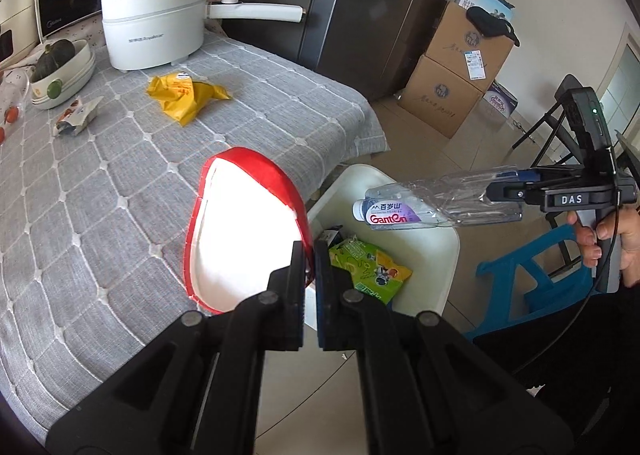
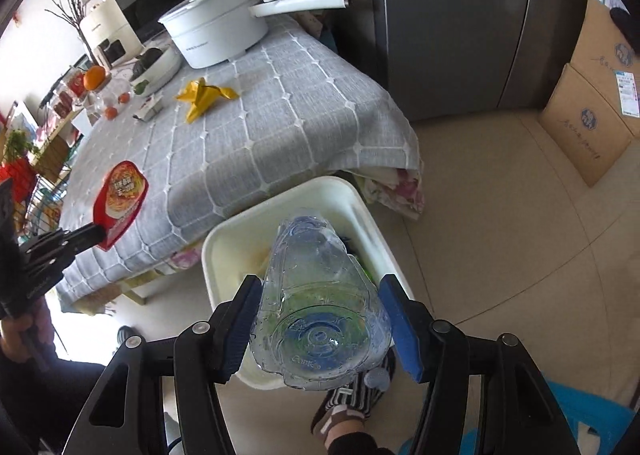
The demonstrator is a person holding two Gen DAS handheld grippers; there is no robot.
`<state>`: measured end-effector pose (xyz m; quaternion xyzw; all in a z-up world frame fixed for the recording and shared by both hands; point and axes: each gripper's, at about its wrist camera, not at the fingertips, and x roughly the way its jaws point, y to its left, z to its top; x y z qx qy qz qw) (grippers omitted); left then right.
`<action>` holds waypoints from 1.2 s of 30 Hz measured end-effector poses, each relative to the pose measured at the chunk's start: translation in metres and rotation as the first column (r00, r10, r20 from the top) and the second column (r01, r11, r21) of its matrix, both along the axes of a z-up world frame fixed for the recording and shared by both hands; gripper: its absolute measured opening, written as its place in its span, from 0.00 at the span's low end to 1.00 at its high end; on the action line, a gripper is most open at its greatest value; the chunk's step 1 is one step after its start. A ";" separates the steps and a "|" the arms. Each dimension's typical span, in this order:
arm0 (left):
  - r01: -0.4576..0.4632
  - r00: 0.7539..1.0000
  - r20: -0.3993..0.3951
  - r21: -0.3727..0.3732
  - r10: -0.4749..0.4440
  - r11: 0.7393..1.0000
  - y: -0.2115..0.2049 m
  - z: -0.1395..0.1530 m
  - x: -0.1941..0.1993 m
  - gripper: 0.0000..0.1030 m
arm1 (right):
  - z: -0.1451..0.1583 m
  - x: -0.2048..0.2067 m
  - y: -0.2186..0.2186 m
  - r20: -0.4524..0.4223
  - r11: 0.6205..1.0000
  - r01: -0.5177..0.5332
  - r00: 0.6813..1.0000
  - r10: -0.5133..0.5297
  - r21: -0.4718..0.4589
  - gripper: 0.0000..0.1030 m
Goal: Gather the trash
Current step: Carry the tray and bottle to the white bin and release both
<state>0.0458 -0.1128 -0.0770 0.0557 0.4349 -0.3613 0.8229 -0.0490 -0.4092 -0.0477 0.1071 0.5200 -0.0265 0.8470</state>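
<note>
Two grippers each carry a piece of trash; the left gripper (image 1: 309, 255) has its fingers pressed nearly together on the rim of a red-edged instant noodle bowl (image 1: 244, 231), pinching it at the near edge, and the bowl's white inside faces the left wrist camera while its printed red face shows in the right wrist view (image 2: 120, 207), held over the near edge of the table. The right gripper (image 2: 320, 319) has its blue-padded fingers spread around the base of a clear plastic water bottle (image 2: 316, 295), one pad against each side; seen from the left, the bottle (image 1: 424, 203) lies roughly level with its purple label and cap end pointing away from the gripper, directly above the white trash bin (image 2: 224, 251).

The bin stands on the floor just beside the table corner; a green snack wrapper (image 1: 372, 267) lies inside it, along with a dark item too hidden to name.

On the grey checked tablecloth (image 1: 100, 215), well apart from the bowl, lie a crumpled yellow wrapper (image 1: 184, 95) and a small white and brown packet (image 1: 76, 117); behind them stands a white electric pot (image 1: 156, 27) with a long handle, and beside it a white dish (image 1: 64, 75) holding a dark green squash.
</note>
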 end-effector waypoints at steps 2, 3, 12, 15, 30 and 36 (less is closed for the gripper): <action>0.014 1.000 -0.004 0.005 -0.014 1.000 -0.006 -0.002 -0.001 0.05 | -0.009 0.003 -0.002 -0.009 1.000 0.014 1.000 -0.014 -0.011 0.61; 0.021 1.000 -0.006 0.007 -0.021 1.000 -0.009 -0.004 -0.002 0.05 | -0.012 0.004 -0.003 -0.012 1.000 0.016 1.000 -0.017 -0.019 0.62; 0.152 0.988 -0.016 0.026 -0.152 0.988 -0.041 -0.014 -0.019 0.05 | -0.012 0.006 -0.015 0.005 0.998 0.064 0.998 -0.064 0.016 0.65; 0.183 0.983 -0.032 0.041 -0.182 0.982 -0.054 -0.022 -0.022 0.05 | -0.008 0.001 -0.021 0.014 0.997 0.078 0.997 -0.078 0.027 0.65; 0.263 0.965 -0.046 0.090 -0.260 0.961 -0.119 -0.051 -0.032 0.08 | -0.005 -0.012 -0.044 0.023 0.989 0.146 0.989 -0.147 0.031 0.69; 0.162 0.983 0.054 0.176 -0.174 0.971 -0.115 -0.048 -0.030 0.81 | -0.005 -0.014 -0.055 0.028 0.982 0.186 0.982 -0.187 0.031 0.73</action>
